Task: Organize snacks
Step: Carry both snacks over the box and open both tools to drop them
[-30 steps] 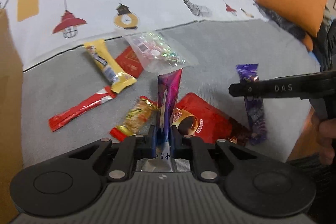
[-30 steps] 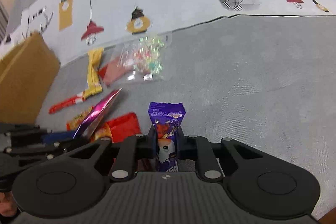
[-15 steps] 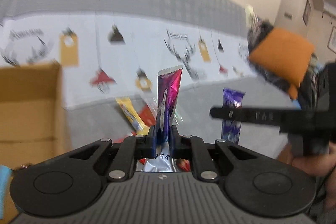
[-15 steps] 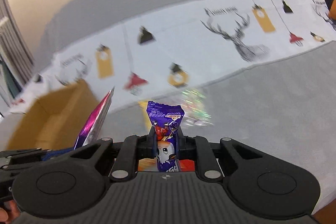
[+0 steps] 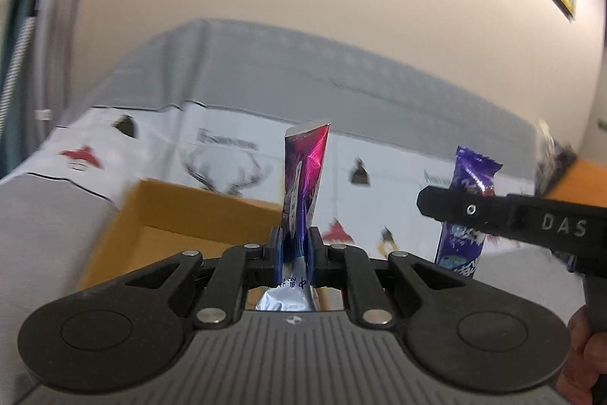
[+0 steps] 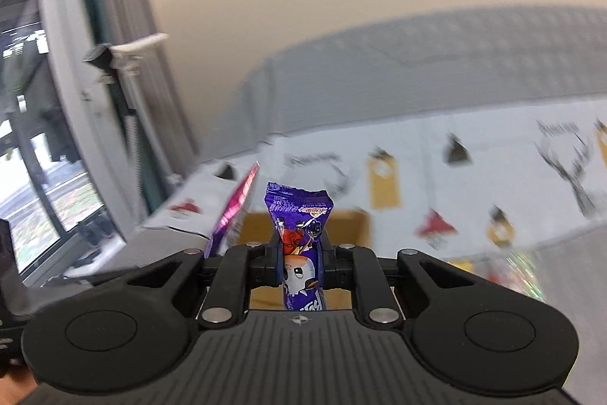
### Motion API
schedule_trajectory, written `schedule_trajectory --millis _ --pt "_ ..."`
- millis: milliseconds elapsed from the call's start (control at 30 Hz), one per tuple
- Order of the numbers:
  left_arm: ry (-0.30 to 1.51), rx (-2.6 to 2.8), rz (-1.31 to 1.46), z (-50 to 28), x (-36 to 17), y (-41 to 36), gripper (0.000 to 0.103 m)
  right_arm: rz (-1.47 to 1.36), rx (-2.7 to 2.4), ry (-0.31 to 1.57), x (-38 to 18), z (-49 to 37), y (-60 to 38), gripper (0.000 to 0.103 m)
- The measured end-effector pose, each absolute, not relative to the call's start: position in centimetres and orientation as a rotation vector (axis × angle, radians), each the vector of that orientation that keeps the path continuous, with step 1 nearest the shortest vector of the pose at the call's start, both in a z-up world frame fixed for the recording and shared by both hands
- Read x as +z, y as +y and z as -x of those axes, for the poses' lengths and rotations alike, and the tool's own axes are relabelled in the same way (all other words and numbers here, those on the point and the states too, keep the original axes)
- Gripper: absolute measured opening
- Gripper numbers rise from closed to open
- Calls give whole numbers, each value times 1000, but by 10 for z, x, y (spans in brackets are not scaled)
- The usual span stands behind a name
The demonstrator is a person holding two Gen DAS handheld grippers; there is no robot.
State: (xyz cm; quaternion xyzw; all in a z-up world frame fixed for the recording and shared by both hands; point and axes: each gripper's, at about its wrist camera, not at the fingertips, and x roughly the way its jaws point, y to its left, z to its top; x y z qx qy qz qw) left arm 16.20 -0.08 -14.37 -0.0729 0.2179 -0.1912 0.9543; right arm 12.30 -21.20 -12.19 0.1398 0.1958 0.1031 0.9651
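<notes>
Left gripper jaws clamp pink packet; right gripper jaws clamp purple packet, mascot visible only there.

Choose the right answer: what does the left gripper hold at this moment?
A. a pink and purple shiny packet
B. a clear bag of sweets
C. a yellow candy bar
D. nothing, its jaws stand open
A: in the left wrist view the left gripper is shut on the pink and purple shiny packet, which stands upright between its pads, with the cardboard box behind it.
</notes>
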Motion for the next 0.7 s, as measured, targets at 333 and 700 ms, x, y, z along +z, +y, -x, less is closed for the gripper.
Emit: schedule_trajectory --millis 333,700 --pt "481 -317 210 -180 -164 53 13 -214 297 415 -113 -156 -143 16" --pt "671 -266 197 -221 -252 69 13 -208 261 640 -199 -203 -119 16"
